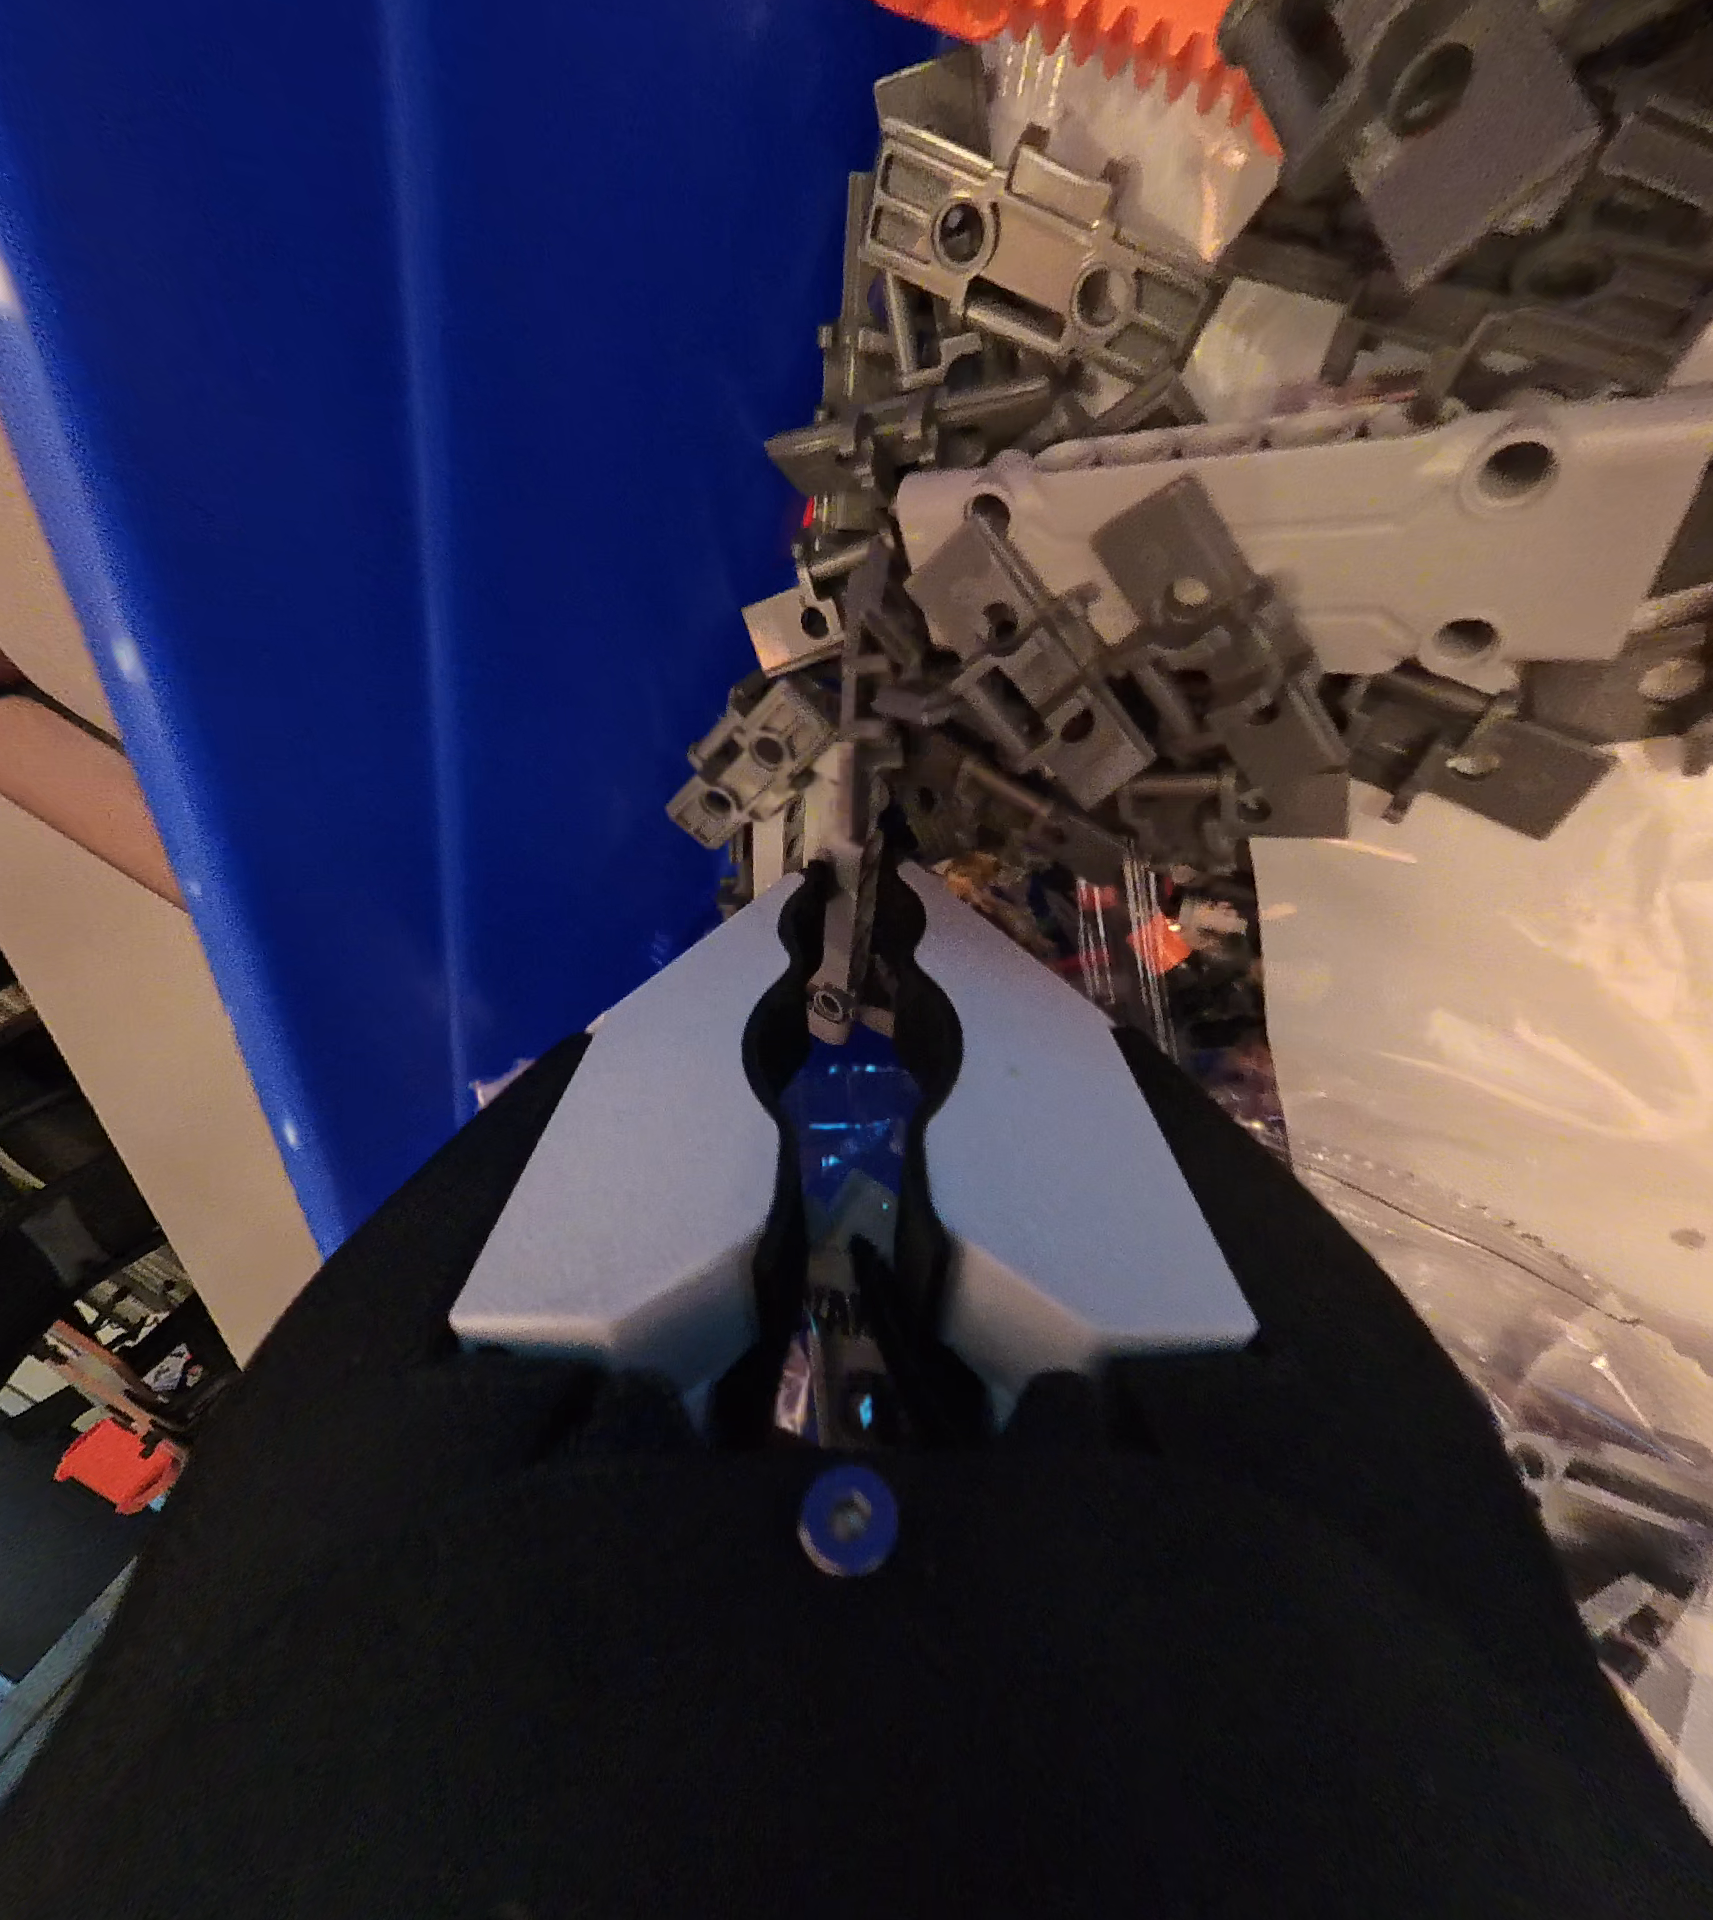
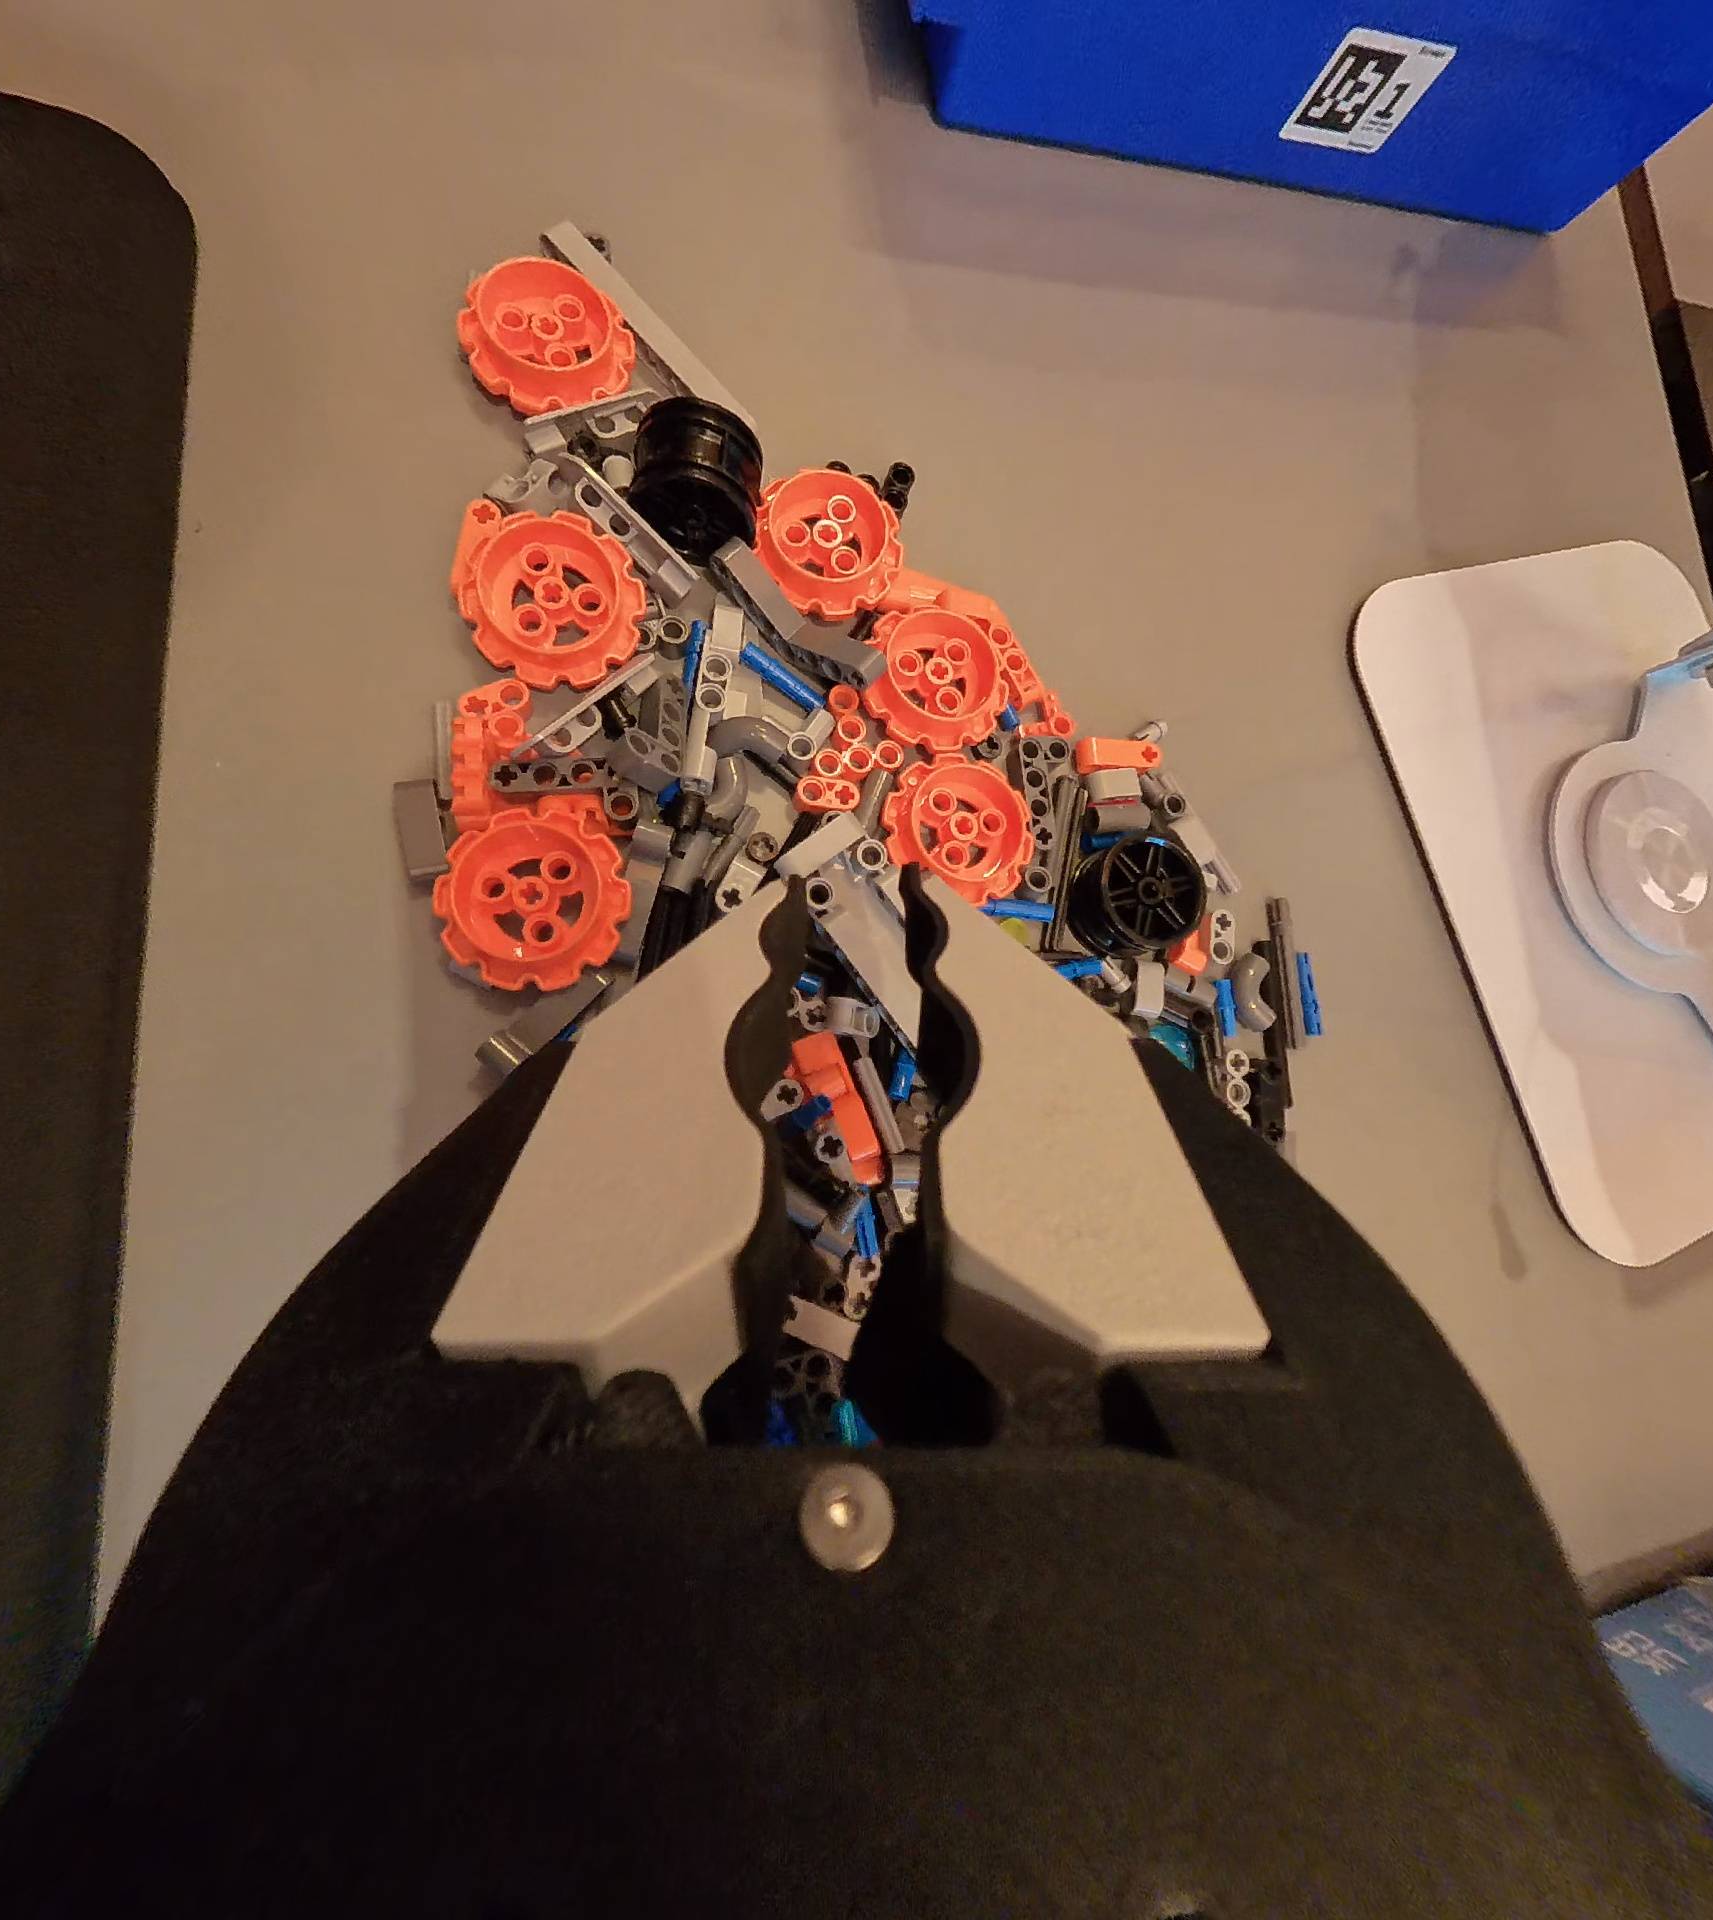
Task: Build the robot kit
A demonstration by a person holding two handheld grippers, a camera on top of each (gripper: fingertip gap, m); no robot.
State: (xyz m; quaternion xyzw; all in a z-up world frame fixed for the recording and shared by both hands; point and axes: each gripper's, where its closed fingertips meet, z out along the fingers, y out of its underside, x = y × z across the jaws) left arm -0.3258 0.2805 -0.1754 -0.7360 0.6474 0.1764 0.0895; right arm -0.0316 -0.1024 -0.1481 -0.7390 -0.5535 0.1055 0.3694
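On the matte grey tabletop (image 2: pixel 1091 416) lies a loose heap of small plastic building pieces (image 2: pixel 727 748): orange toothed wheels (image 2: pixel 545 597), black wheel hubs (image 2: pixel 696 473), grey beams, blue pins. Blue plastic bin (image 2: pixel 1299 94) with a square marker sticker at far edge; white rounded base plate (image 2: pixel 1454 831) to the right; black mat (image 2: pixel 21 727) to the left.

Right gripper (image 2: pixel 852 894) hovers over the heap, jaws a narrow gap apart, a light grey beam (image 2: pixel 857 920) between the tips; contact unclear.

Left gripper (image 1: pixel 857 883) sits beside the blue bin wall (image 1: pixel 416 520), jaws nearly together, pinching a thin grey and black piece (image 1: pixel 847 956) at the edge of a clump of dark grey track links (image 1: pixel 1091 644); clear plastic bags (image 1: pixel 1506 1091) to the right.
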